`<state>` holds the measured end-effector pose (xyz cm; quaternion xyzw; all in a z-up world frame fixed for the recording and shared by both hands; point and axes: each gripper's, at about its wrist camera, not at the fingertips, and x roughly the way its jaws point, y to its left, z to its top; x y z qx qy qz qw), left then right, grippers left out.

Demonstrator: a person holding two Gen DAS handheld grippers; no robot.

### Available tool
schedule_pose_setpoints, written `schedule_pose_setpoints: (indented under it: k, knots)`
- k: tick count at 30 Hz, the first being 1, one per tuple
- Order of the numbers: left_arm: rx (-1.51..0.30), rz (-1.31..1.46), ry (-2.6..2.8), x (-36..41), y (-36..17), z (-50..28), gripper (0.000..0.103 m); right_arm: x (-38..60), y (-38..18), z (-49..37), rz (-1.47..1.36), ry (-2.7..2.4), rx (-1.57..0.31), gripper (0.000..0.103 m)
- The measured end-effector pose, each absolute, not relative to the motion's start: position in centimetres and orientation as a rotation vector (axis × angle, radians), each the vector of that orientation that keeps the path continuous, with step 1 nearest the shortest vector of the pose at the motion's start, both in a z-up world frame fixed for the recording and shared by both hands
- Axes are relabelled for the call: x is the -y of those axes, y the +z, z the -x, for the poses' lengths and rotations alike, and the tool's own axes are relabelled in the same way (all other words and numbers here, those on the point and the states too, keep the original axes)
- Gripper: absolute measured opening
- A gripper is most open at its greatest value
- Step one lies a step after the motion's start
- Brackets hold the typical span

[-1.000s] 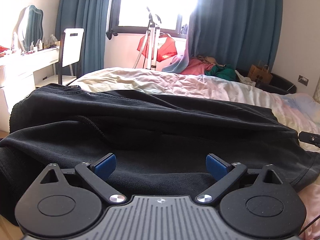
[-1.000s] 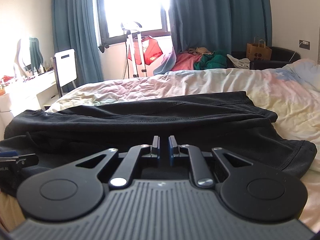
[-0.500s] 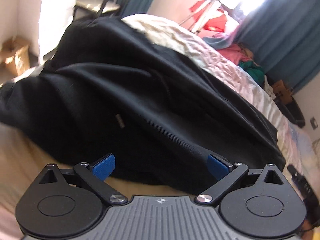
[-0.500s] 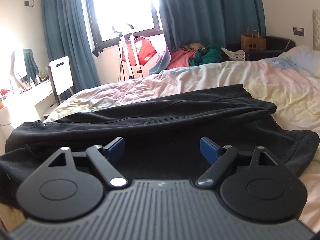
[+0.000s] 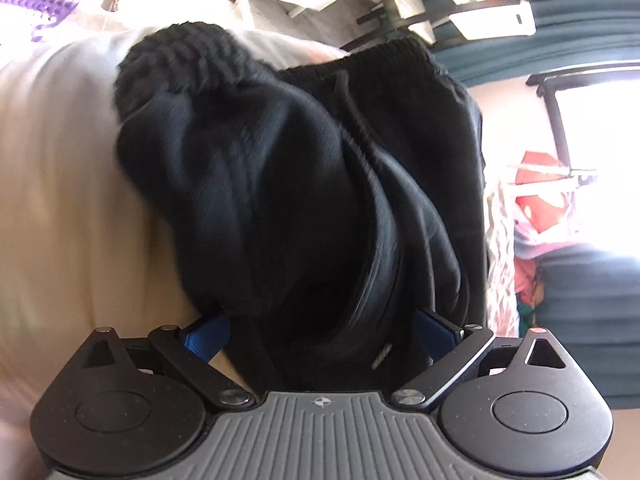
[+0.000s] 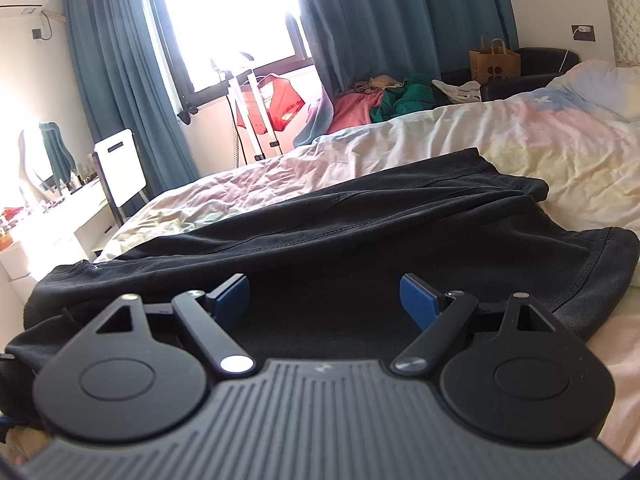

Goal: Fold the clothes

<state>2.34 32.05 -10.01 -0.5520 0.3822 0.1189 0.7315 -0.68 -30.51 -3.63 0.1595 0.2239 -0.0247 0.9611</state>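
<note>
The right tool stands spread, its blue pads well apart above the black garment with nothing pinched; its jaws have just been opening, and no cloth lies between them. The left tool is also spread wide, and a bunched fold of the same garment sits between its pads, which do not visibly press on it; the cloth covers the upper part of both pads, so any contact there is hard to judge.

The garment lies stretched across the bed, its ribbed waistband and a drawstring towards the left tool. A small pale label on the cloth is too blurred to read.

Beyond the bed are teal curtains, an overexposed window, a pile of clothes and a brown paper bag with dark dots, no writing legible.
</note>
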Motion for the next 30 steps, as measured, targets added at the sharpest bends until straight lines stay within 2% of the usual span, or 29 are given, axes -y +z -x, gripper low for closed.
schedule_pose_setpoints:
  k: [2,8,13,18,26,30]
  knots:
    - [-0.78,1.181,0.201,-32.1,-9.3,-2.6,0.093,30.6,-3.8,0.6,-0.331,-0.059,-0.461,0.084]
    - [-0.636,1.212,0.042,-32.4,-7.9,-1.0,0.096,30.8,-4.2,0.3,-0.346,-0.077,-0.476,0.084]
    - [-0.774,1.303,0.151,-33.1,-10.4,0.0,0.095,30.5,-4.2,0.3,-0.343,-0.072,-0.481,0.084]
    - [-0.787,1.358,0.17,-33.5,-10.8,0.7,0.095,30.3,-4.2,0.3,-0.333,-0.076,-0.489,0.084]
    - [-0.807,1.208,0.193,-31.8,-9.1,1.6,0.1,30.3,-4.2,0.2,-0.327,-0.095,-0.49,0.084]
    - [-0.889,1.095,0.188,-30.3,-8.4,0.4,0.1,30.5,-4.2,0.0,-0.342,-0.096,-0.49,0.084]
